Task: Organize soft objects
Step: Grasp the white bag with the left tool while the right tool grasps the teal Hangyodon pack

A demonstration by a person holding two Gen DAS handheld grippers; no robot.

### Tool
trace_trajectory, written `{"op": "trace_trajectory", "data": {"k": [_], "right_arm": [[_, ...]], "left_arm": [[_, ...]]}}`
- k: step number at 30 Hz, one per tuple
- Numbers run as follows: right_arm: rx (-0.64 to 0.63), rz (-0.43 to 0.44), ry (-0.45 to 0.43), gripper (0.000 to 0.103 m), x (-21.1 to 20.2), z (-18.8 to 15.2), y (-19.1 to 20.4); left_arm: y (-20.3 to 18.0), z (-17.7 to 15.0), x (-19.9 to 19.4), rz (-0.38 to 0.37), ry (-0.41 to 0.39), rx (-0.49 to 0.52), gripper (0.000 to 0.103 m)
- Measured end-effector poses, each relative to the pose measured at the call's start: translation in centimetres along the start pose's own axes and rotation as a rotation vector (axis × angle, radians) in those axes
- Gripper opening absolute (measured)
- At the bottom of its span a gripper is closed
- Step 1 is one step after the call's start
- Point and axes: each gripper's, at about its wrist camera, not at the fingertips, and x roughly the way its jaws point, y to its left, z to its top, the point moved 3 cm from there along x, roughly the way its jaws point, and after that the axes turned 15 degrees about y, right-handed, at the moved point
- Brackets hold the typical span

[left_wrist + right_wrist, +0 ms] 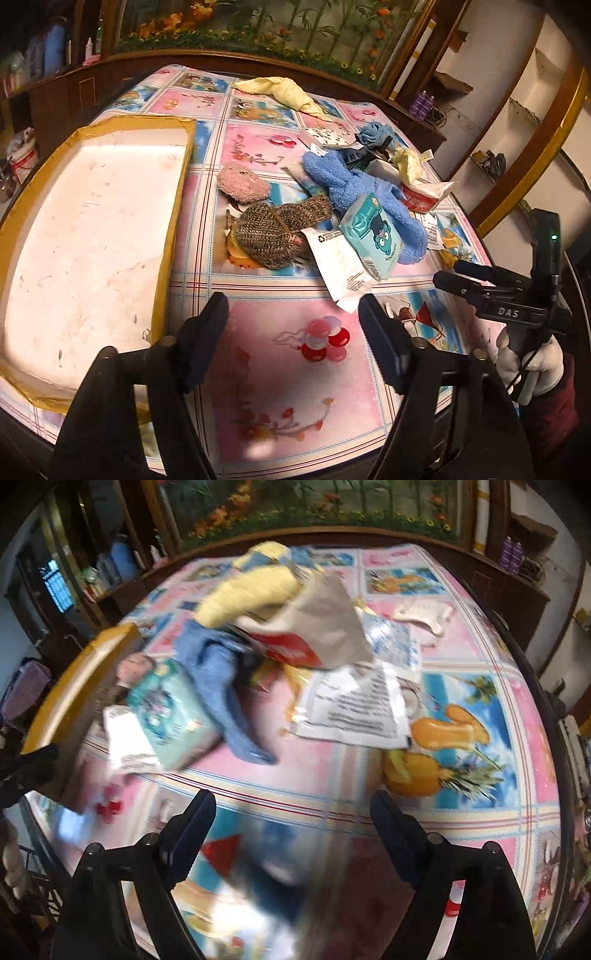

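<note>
A shallow white foam tray (88, 236) with tan taped edges lies left on the picture-print tablecloth (288, 369). Beside it, the fuzzy blue sock (351, 184) runs diagonally through the pile, its far end buried. Left gripper (293, 314) and right gripper (293, 816) both gape, empty; the right view is blurred.

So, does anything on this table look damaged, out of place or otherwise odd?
Yes. The shallow tray has a scuffed, peeling white lining and worn tape along its rim. It holds nothing, while the soft things lie heaped beside it: blue sock, grey knit piece, pink plush, mixed with a tissue pack and paper packets.
</note>
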Motion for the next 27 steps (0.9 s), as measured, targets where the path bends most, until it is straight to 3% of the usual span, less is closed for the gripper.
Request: {"op": "trace_trajectory", "data": {"k": [1,2,6,9,13,15,16,20,27], "right_arm": [[-0.051,0.029,-0.028,0.084,-0.5,0.4,1.5],[-0.092,0.045,-0.043,0.083,-0.7,0.7,2.9],[-0.200,0.040,-0.053,0.082,-0.1,2.6,7.2],[-0.228,0.039,-0.032,0.073,1.2,4.3,8.7],[-0.249,-0.038,0.021,0.056,3.7,5.8,9.0],[-0.253,-0.053,0.011,0.047,3.4,5.3,8.9],[-0.258,-0.070,0.007,0.037,3.2,5.1,9.0],[-0.276,-0.123,-0.028,0.024,2.1,4.6,9.9],[-0.176,0.008,-0.039,0.011,0.0,3.0,6.5]], "left_arm": [[0.3,0.2,0.4,-0.005,0.009,-0.005,0.052],[0.2,0.3,0.8,-0.010,0.019,-0.010,0.051],[-0.2,0.2,1.1,0.010,0.032,-0.001,0.051],[-0.6,0.0,1.1,0.025,0.037,0.021,0.051],[-0.6,0.2,0.9,0.021,0.032,0.029,0.051],[-0.5,0.4,0.8,0.025,0.028,0.026,0.051],[-0.5,0.5,0.8,0.026,0.026,0.025,0.051],[-0.8,0.9,1.2,0.039,0.029,0.028,0.051],[-2.3,1.6,2.2,0.058,0.043,0.104,0.051]]}}
